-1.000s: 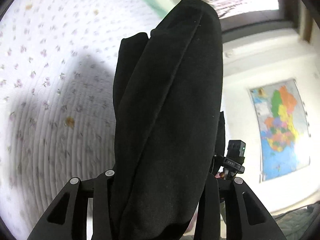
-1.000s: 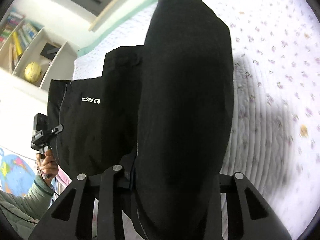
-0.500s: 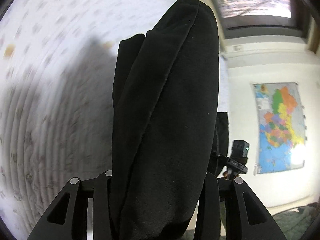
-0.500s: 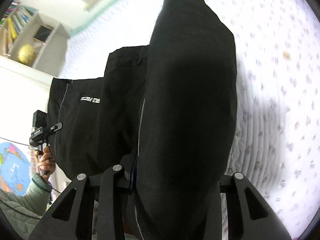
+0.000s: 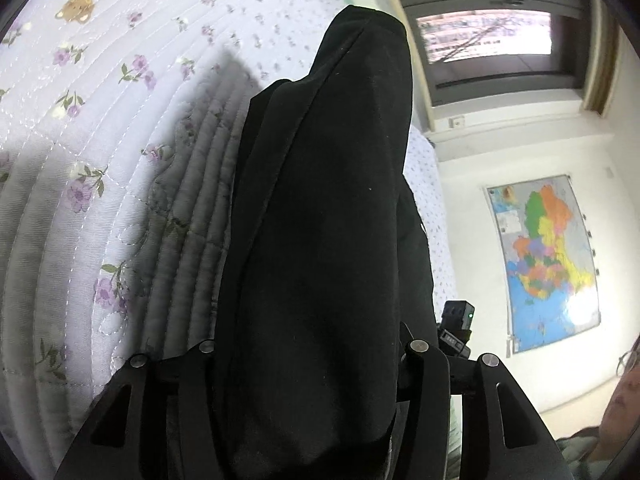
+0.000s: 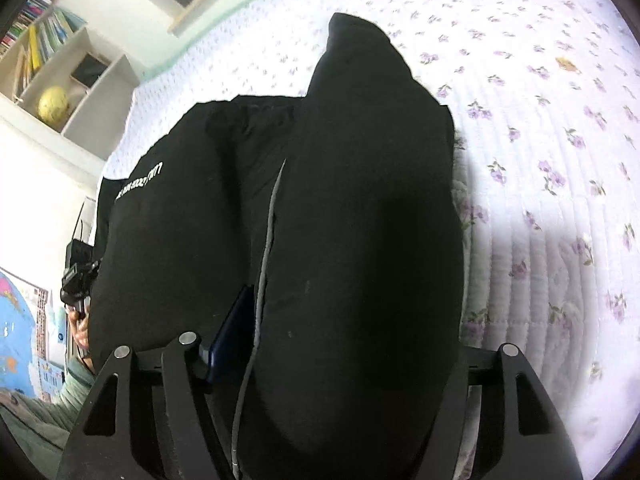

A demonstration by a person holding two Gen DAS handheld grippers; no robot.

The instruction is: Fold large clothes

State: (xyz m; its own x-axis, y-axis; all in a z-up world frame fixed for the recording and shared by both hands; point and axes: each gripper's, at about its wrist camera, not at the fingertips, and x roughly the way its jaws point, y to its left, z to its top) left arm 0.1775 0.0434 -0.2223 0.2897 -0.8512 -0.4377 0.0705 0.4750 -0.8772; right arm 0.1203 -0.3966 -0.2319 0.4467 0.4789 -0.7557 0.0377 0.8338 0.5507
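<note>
Black padded jacket (image 6: 360, 240) hung bunched between both claws, low over the floral quilted bed (image 5: 100, 168) at frame left. Left claw (image 5: 312, 360) and right claw (image 6: 320, 352) had just been widening, fabric between the jaws, grip loosening. Folding looked midway; smoothing and further folds remained.

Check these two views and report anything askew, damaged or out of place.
Nothing stands out. The black garment fills the gap between the jaws of both the left gripper and the right gripper, whose jaws have just been opening, over the floral quilt. No tear or stain shows on either.
</note>
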